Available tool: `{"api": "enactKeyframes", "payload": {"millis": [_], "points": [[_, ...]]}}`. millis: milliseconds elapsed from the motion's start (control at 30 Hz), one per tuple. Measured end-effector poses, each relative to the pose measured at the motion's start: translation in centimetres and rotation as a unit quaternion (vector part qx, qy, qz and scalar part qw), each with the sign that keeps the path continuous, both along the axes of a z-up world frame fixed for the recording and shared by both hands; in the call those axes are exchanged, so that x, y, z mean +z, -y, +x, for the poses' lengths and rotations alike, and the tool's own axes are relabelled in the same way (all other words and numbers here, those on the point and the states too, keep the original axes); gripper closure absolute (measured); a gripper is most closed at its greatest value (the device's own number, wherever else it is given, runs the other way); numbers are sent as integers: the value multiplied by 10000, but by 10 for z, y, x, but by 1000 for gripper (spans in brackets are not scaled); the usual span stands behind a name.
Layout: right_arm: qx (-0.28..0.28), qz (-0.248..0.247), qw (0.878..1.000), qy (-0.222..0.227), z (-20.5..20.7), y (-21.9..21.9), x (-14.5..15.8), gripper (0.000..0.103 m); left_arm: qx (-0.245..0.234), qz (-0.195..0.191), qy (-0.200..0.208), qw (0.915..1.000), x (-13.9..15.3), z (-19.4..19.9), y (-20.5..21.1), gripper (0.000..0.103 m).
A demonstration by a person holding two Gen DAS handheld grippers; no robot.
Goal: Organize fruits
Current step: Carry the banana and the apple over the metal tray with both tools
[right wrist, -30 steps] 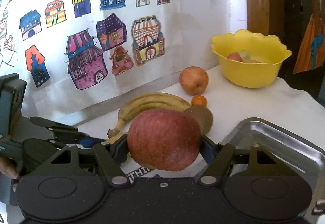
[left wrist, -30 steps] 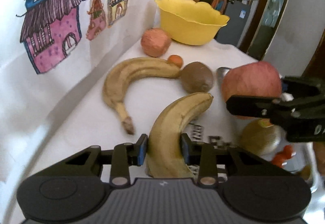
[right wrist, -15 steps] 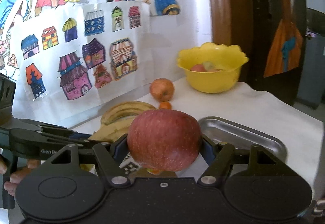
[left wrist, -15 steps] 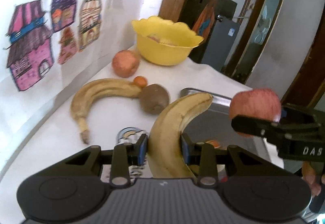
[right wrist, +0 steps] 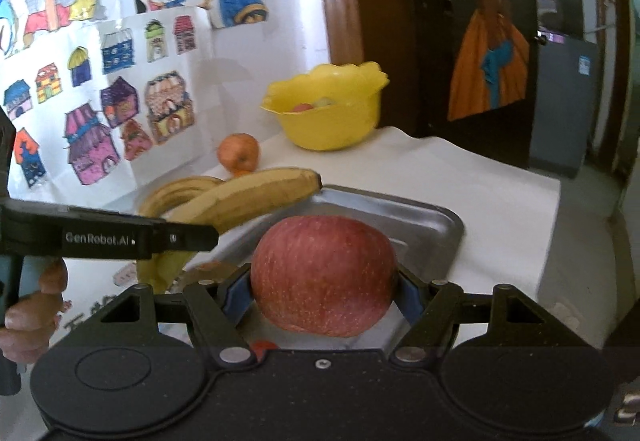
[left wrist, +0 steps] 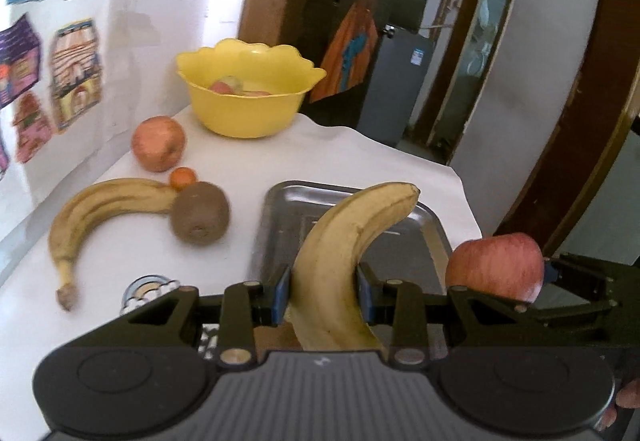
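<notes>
My left gripper (left wrist: 323, 291) is shut on a yellow banana (left wrist: 348, 241) and holds it in the air over the near end of a metal tray (left wrist: 280, 201). My right gripper (right wrist: 322, 291) is shut on a red apple (right wrist: 324, 275), held above the same tray (right wrist: 436, 221). The apple (left wrist: 496, 267) shows at the right in the left wrist view, and the held banana (right wrist: 248, 197) at the left in the right wrist view. A yellow bowl (left wrist: 248, 109) with fruit inside stands at the far end.
On the white table (left wrist: 320, 157) lie a second banana (left wrist: 100, 205), a kiwi (left wrist: 199, 217), a small orange (left wrist: 183, 178) and another apple (left wrist: 158, 143). Paper drawings (right wrist: 120, 113) cover the wall at the left. The table's edge runs along the right.
Both grippers have risen and moved right and forward with their fruit, from over the table beside the tray to above the tray. The held banana has left the table.
</notes>
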State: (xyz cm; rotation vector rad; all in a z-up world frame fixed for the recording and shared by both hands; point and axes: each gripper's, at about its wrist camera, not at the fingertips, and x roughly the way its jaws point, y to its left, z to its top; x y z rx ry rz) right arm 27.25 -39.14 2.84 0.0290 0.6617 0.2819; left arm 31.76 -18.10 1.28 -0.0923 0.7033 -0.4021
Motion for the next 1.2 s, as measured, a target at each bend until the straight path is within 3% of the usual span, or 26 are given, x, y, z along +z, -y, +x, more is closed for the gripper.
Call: {"api": "enactKeyframes", "payload": {"millis": [467, 1200], "points": [[-33, 80, 9999, -101, 13, 10, -30, 30, -100, 399, -121, 9991, -17, 23, 37, 66], [-16, -98, 10000, -3, 21, 6, -49, 30, -106, 616, -187, 9979, -34, 34, 55, 64]]}}
